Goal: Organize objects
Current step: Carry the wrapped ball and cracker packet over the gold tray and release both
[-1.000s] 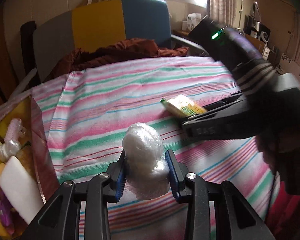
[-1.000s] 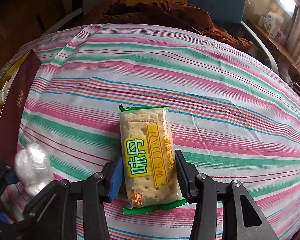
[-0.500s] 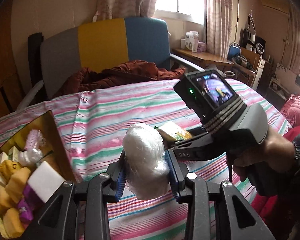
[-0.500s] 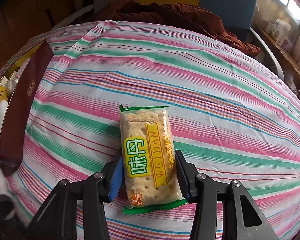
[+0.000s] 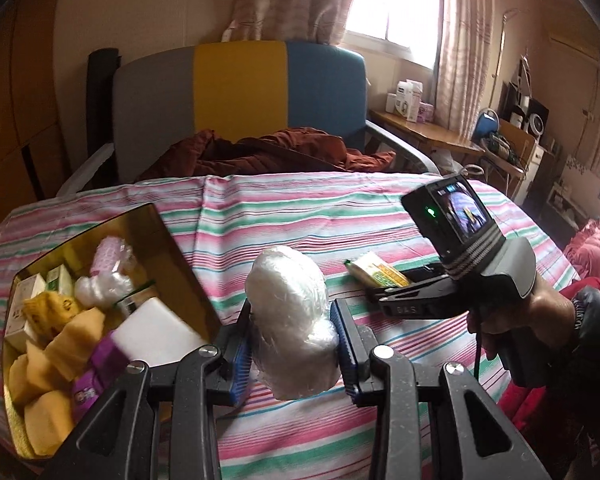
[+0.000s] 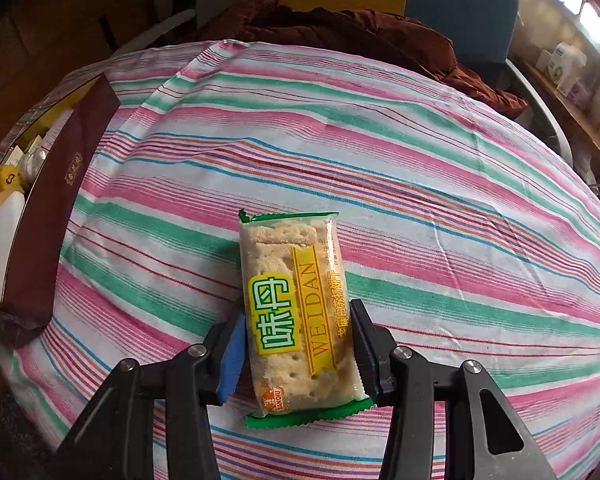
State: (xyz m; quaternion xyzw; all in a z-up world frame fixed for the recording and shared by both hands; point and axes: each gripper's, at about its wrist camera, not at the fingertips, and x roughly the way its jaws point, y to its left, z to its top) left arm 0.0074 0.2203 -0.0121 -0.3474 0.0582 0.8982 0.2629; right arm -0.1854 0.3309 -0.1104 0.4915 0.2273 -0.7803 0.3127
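Clamping white plastic-wrapped lump [image 5: 290, 320], left gripper [image 5: 294, 350] holds it above striped pink-green cloth [image 5: 300, 216], just beside open gold-lined maroon box [image 5: 182, 272] of sponges, packets. Right gripper [image 6: 298, 354] jaws closed on green-edged cracker packet [image 6: 296, 312], lying on cloth.

Grippers: two, left gripper [image 5: 294, 344], right gripper [image 6: 298, 354]
Cracker packets [image 6: 296, 312]: one
Plastic-wrapped white bundles: two, one held [image 5: 290, 320], one in box [image 5: 98, 288]
Boxes [image 5: 188, 276]: one
Yellow sponge pieces [image 5: 60, 356]: several, exact count unclear
White blocks [image 5: 152, 336]: one
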